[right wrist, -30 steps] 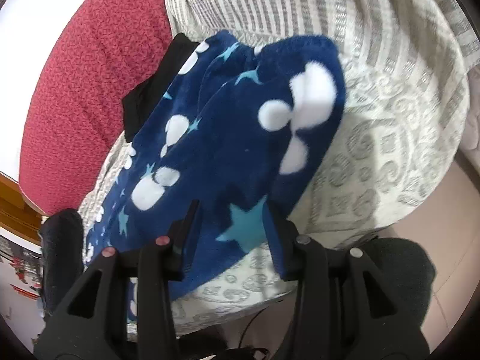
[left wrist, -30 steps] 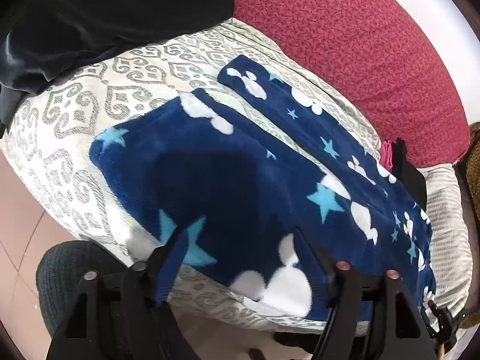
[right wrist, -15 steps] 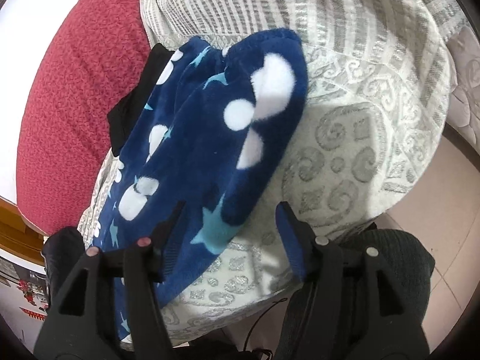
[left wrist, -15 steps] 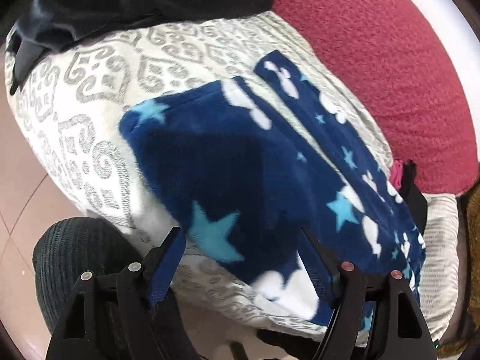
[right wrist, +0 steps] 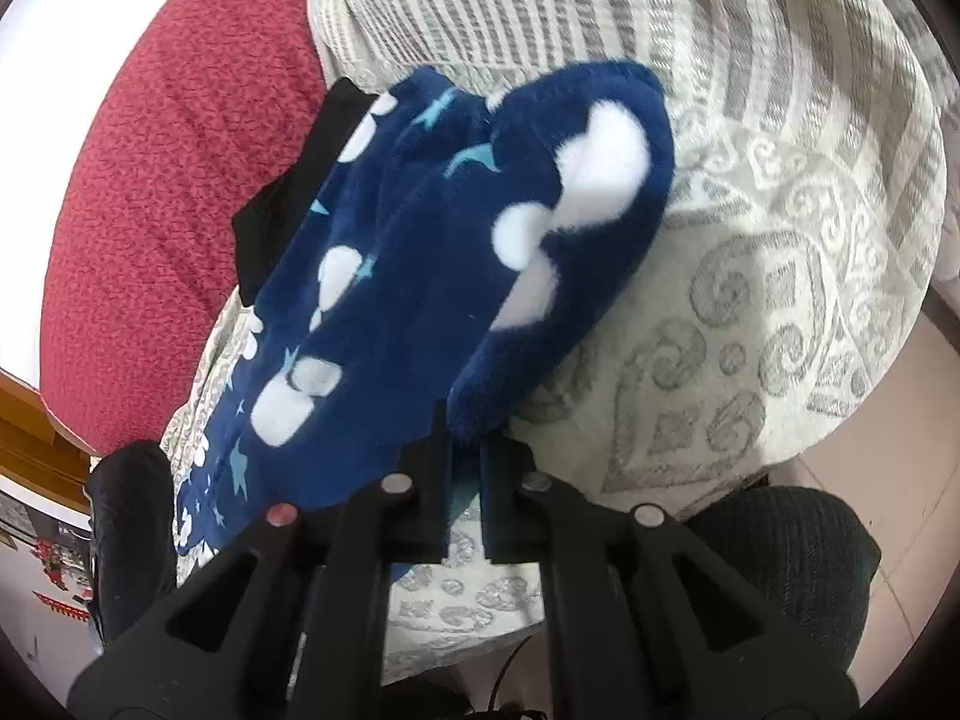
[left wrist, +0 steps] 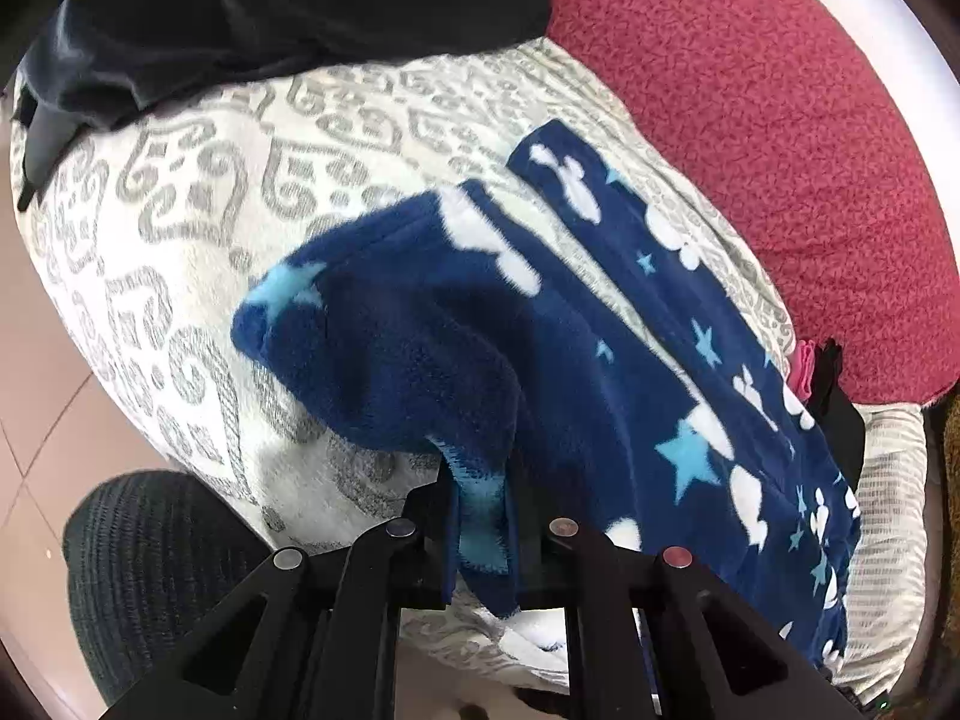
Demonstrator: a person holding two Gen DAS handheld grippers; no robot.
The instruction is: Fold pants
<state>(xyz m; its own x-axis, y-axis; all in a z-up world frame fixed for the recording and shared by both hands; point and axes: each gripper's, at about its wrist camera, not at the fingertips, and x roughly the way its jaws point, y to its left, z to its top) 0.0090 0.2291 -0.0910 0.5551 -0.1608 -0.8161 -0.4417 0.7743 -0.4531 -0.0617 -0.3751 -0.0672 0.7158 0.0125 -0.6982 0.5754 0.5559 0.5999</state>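
The pants point(left wrist: 540, 360) are navy fleece with white mouse heads and light blue stars, lying across a cream and grey patterned bed cover point(left wrist: 198, 228). My left gripper point(left wrist: 480, 516) is shut on the near edge of the pants and lifts it into a fold. In the right wrist view the pants point(right wrist: 432, 252) are bunched up, and my right gripper point(right wrist: 465, 450) is shut on their near edge.
A red cushion point(left wrist: 750, 120) lies behind the pants; it also shows in the right wrist view point(right wrist: 168, 192). Black clothing point(left wrist: 240, 18) lies at the far left. A dark knitted stool point(left wrist: 150, 570) stands below the bed edge, over a tiled floor point(right wrist: 870, 468).
Both grippers were open around the near edge of the pants. Both have now closed on the fabric and lifted it a little.
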